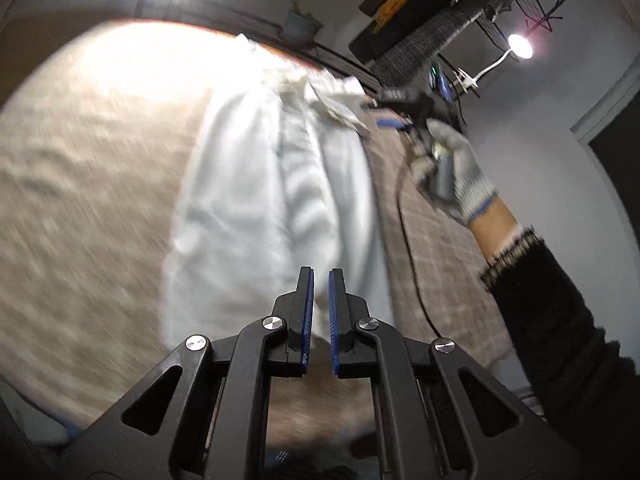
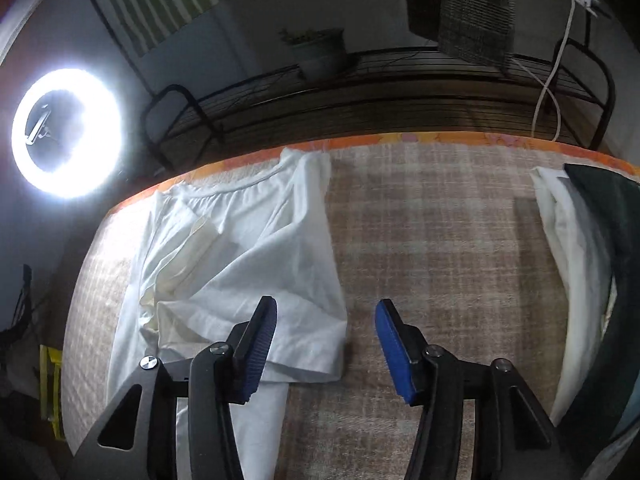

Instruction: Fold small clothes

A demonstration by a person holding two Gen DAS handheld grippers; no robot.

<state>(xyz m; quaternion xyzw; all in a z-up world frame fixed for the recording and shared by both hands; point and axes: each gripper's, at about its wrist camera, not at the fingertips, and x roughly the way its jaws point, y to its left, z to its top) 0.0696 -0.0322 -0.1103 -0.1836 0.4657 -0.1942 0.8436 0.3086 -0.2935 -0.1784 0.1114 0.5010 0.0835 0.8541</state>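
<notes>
A white garment (image 2: 248,256) lies on the beige checked cloth of the table, partly folded over itself, with its elastic waistband toward the far edge. In the blurred left wrist view it (image 1: 260,184) stretches away from my left gripper (image 1: 320,280). The left jaws stand nearly together with a narrow gap; nothing shows between them. My right gripper (image 2: 326,316) is open and empty, hovering over the garment's near right corner. In the left wrist view the right gripper (image 1: 394,110) sits by the garment's far end, held by a gloved hand (image 1: 452,168).
A stack of folded white and dark clothes (image 2: 580,264) lies at the right of the table. The table's orange far edge (image 2: 400,138) borders a dark metal rack. A ring light (image 2: 66,132) shines at the left. A black cable (image 1: 408,248) trails over the cloth.
</notes>
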